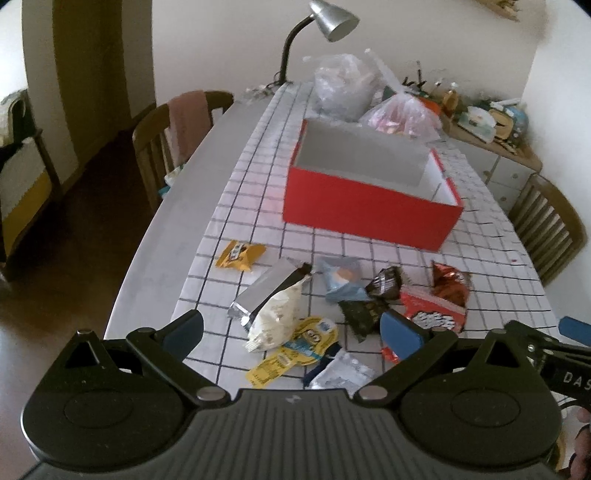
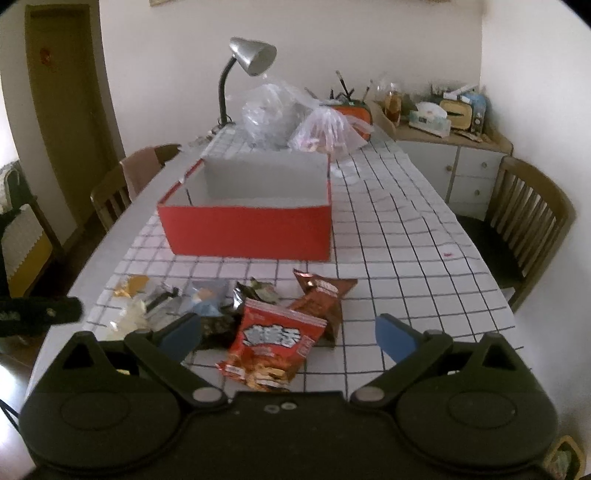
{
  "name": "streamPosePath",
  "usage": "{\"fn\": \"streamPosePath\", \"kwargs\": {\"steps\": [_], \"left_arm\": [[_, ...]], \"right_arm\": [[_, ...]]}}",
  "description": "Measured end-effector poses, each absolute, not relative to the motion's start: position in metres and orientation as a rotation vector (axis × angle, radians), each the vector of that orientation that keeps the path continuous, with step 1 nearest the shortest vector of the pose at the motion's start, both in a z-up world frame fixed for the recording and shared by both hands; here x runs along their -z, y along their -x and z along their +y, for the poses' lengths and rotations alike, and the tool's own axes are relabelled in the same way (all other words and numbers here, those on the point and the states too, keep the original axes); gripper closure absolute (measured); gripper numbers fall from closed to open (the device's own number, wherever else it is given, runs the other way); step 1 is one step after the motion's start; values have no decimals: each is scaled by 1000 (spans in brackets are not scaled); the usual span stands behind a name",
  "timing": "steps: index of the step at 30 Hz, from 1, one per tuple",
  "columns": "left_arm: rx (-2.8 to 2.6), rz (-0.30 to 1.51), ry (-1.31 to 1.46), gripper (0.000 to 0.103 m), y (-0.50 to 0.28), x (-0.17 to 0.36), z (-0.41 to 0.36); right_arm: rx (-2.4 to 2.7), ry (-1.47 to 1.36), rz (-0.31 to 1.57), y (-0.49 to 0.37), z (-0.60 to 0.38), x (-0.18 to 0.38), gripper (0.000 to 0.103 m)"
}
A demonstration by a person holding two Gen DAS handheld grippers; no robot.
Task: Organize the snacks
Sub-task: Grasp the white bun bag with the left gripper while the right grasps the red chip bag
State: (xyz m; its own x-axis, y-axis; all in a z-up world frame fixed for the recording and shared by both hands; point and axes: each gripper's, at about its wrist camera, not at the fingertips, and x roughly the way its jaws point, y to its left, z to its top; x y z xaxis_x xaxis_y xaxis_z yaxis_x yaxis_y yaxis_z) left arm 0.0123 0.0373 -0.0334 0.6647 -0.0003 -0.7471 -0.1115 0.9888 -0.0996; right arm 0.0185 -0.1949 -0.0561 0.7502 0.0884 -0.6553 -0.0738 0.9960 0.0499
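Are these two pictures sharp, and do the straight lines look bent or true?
Left wrist view: soft overall, the red box smeared at its edges; the tablecloth grid bows strongly, dark corners from the fisheye. Right wrist view: a little sharper, red snack bag print readable as shapes; the grid curves less, light dim and flat.

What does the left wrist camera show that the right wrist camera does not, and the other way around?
Only the left wrist view shows the yellow packets near its open left gripper, and part of the right gripper at its right edge.

Only the right wrist view shows the open right gripper whole, the white cupboard doors whole, and the seat of the right chair.

Both show the red box with nothing visible inside, the red snack bag, the checked cloth and the lamp.
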Motion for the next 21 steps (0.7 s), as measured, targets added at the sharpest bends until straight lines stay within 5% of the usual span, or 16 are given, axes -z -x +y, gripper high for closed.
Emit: {"fn": "streamPosePath", "kwargs": {"steps": [12,21], "left_arm": [[-72,926,200,1,-41,75,55],[-79,1010,206,11,-73,108,62]], "right_arm": [[-102,3,814,-60,-201,101,3],[-91,13,918,-100,-181,141,3]]}}
